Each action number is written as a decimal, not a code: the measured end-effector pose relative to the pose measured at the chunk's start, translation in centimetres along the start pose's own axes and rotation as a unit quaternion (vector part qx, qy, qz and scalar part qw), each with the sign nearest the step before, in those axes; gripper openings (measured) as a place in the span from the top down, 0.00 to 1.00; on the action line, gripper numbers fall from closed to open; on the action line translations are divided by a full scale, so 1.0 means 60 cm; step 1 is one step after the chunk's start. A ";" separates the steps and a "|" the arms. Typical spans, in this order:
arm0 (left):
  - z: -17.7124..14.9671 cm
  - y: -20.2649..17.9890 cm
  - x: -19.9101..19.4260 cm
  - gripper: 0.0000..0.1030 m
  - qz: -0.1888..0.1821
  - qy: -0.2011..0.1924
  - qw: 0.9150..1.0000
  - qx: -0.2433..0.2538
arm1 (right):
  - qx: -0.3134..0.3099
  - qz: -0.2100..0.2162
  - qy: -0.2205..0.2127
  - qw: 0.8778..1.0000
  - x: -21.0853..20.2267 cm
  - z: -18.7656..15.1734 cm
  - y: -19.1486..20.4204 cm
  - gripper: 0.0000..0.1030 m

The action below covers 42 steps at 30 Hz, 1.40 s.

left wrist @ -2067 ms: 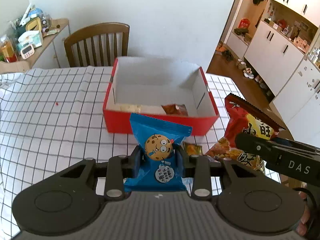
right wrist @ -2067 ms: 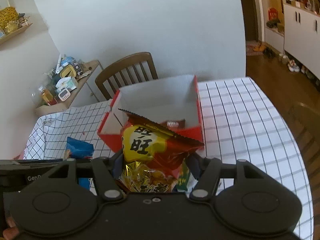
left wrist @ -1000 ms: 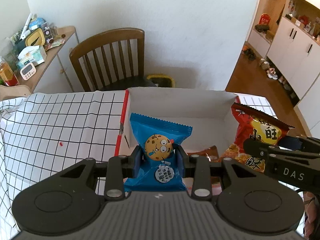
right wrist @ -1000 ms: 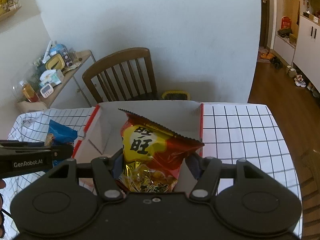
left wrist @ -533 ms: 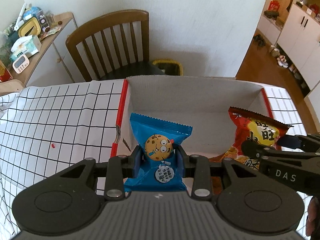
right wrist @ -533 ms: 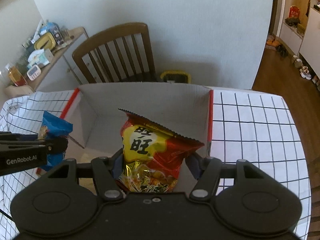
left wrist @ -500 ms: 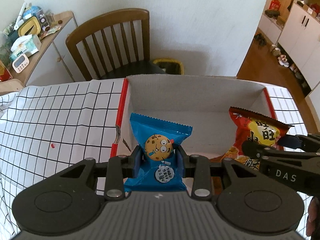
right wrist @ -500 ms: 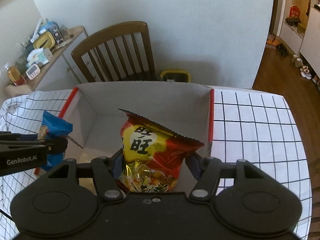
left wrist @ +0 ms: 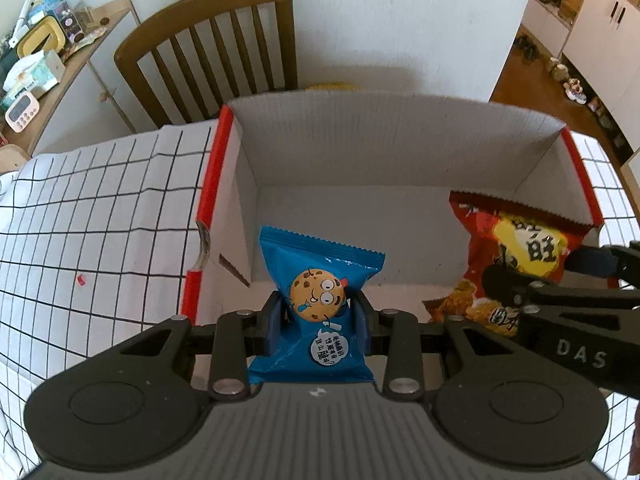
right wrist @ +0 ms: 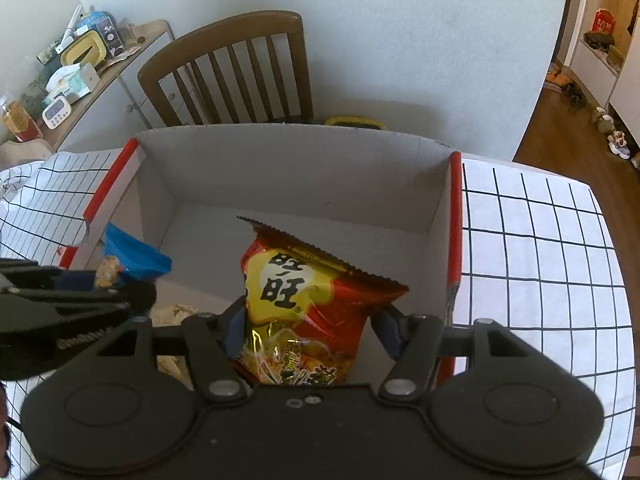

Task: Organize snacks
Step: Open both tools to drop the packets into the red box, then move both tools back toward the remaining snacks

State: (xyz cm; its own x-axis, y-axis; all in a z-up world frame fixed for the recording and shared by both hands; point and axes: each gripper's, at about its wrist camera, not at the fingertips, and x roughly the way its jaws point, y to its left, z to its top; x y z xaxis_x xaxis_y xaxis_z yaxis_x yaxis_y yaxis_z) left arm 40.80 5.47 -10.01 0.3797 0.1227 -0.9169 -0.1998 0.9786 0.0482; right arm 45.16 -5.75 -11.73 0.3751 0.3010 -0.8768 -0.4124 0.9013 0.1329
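Both grippers have sunk toward the box since two seconds ago, when they hung short of its near wall over the checked cloth — each snack now sits over the white interior rather than in front of the red side. Left gripper point(left wrist: 318, 322) is clenched on the blue cookie packet point(left wrist: 316, 308), its blue pads pressing the packet's waist from either side; the packet stands upright between them, serrated top edge up, over the box's left part near the left wall. Right gripper point(right wrist: 312, 332) is clamped on the red and yellow chip bag point(right wrist: 308, 304), pads squeezing the crinkled lower half, the bag upright and leaning slightly, over the box's right part close to the right wall. From the left wrist view the same chip bag point(left wrist: 516, 256) shows at the right with the other gripper's black finger across it, and from the right wrist view the blue packet point(right wrist: 132, 258) shows at the left behind a black finger. Red cardboard box point(right wrist: 454, 216) rests on a table with a white, black-gridded tablecloth point(right wrist: 536, 264); a pale wrapped snack point(right wrist: 172, 314) lies on its floor near the front left. Behind the box stands a wooden chair point(left wrist: 216, 44), and farther left a cluttered side shelf point(left wrist: 40, 60).
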 end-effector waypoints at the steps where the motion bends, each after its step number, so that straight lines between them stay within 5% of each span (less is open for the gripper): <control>1: 0.000 0.000 0.003 0.66 0.001 0.003 1.000 -0.001 | -0.001 -0.001 0.000 1.000 0.000 0.000 -0.002 0.38; 7: 0.000 0.004 0.009 0.62 -0.003 0.007 1.000 -0.013 | 0.007 -0.003 -0.001 1.000 0.002 0.002 -0.006 0.36; 10: 0.000 0.009 0.002 0.52 -0.012 0.000 1.000 -0.020 | 0.011 -0.011 -0.007 1.000 0.002 0.004 -0.007 0.24; 18: -0.004 0.020 -0.032 0.47 -0.028 -0.020 0.999 -0.032 | 0.019 -0.005 -0.022 1.000 -0.025 0.002 -0.009 0.22; 42: -0.088 0.033 -0.224 0.45 -0.063 -0.114 0.991 -0.016 | 0.004 0.037 -0.103 0.994 -0.212 -0.058 0.021 0.13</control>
State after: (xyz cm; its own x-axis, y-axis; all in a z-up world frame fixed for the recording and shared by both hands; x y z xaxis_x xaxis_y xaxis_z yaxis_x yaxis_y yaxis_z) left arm 30.54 4.89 0.30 0.5971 0.0380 -0.8013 -0.1655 0.9832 -0.0767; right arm 37.01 -9.53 -2.03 0.5058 0.4236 -0.7515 -0.4393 0.8762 0.1983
